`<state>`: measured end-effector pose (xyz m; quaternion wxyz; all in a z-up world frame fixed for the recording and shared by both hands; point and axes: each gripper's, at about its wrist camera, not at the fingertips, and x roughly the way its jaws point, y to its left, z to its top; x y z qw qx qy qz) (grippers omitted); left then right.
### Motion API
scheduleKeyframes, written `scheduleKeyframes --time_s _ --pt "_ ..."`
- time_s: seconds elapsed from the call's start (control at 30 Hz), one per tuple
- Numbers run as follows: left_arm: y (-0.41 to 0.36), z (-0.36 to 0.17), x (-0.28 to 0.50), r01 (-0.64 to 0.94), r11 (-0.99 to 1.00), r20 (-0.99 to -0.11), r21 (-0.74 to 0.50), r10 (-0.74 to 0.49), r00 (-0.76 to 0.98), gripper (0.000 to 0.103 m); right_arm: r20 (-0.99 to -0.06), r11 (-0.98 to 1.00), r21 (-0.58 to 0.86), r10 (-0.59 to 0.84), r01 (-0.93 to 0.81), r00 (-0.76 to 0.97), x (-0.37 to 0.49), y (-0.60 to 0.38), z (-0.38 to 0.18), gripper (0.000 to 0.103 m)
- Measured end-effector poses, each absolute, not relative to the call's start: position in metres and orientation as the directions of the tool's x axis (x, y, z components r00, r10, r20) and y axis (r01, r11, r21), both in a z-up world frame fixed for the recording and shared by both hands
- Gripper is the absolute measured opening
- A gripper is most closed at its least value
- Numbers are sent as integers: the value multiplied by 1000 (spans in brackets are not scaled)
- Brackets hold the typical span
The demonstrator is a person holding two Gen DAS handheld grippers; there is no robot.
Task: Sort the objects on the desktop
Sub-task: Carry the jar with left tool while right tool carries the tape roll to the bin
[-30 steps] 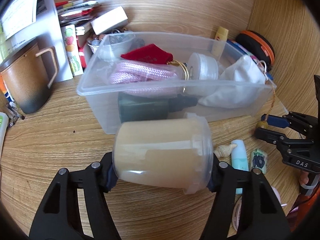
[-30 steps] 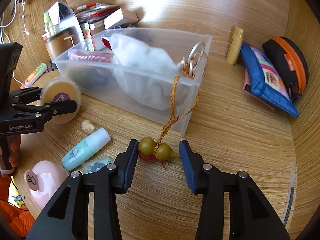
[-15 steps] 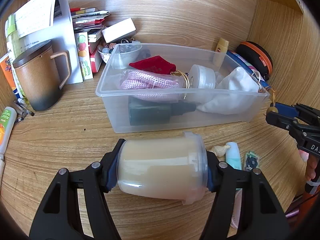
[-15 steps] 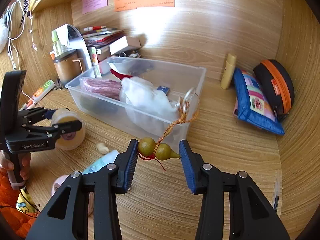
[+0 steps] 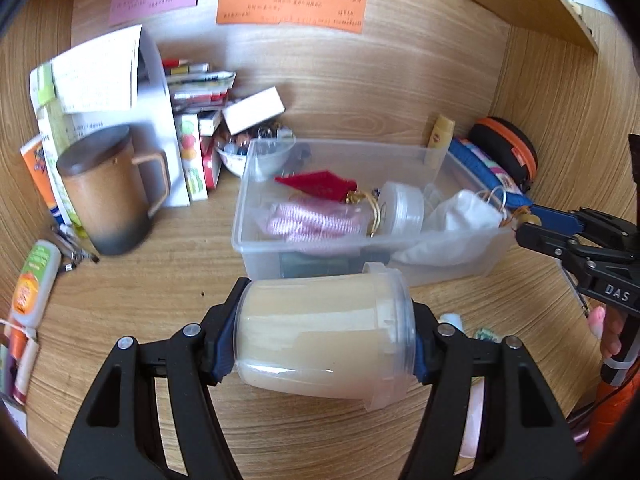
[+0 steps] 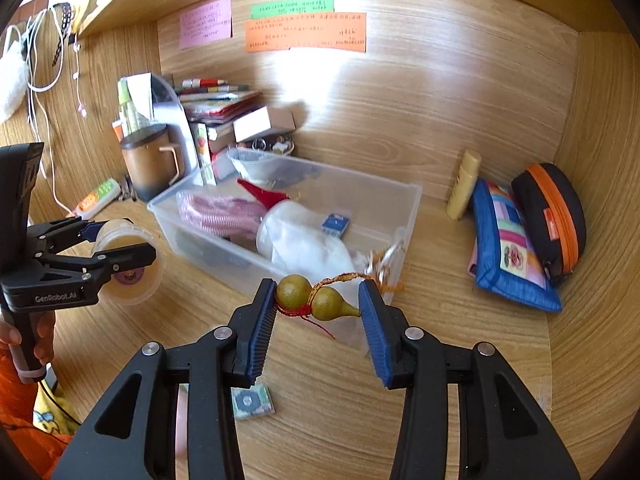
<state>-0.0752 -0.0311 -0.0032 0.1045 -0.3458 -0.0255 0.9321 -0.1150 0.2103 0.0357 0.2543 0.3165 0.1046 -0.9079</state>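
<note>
A: What differs from one second earlier?

B: Both grippers sit higher above the desk (image 5: 160, 280); three wall notes (image 6: 304, 32) have come into both views. The left gripper (image 5: 324, 340) remains clenched on the clear jar (image 5: 320, 336), held sideways, pads on its base and lid. The right gripper (image 6: 318, 300) remains clamped on the gourd charm (image 6: 316, 298), now lifted to about the level of the clear plastic bin's (image 6: 404, 204) near rim.

A: Where does the charm's cord run?

B: The orange cord (image 6: 344, 278) leads to metal rings (image 6: 384, 260) at the bin's near corner, beside the white pouch (image 6: 304, 240) inside.

A: Surroundings and obstructions?

B: The bin stands directly ahead of both grippers. Contents visible: one pink coiled cord (image 5: 312, 218), one red cloth item (image 5: 316, 182), one round clear case (image 5: 400, 210), one small blue card (image 6: 336, 224). Left of it: one lidded brown mug (image 5: 108, 196) and a stack of boxes. Right of it: one yellow tube (image 6: 464, 184), one blue patterned pouch (image 6: 508, 240), one black-and-orange case (image 6: 552, 208).

A: Loose items on the desk?

B: One small patterned packet (image 6: 252, 400) under the right gripper.
</note>
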Motion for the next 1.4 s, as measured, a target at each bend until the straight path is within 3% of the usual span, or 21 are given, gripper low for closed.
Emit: scheduleKeyframes --time_s 0.73,1.4 --pt "-28 49 -114 -215 -966 -566 -145 259 -783 66 -597 -845 -39 -408 533 -690 -160 189 56 38" --pt "-14 20 -182 -197 -974 -648 -116 224 -728 66 -614 -846 26 -434 533 -659 -194 191 40 39"
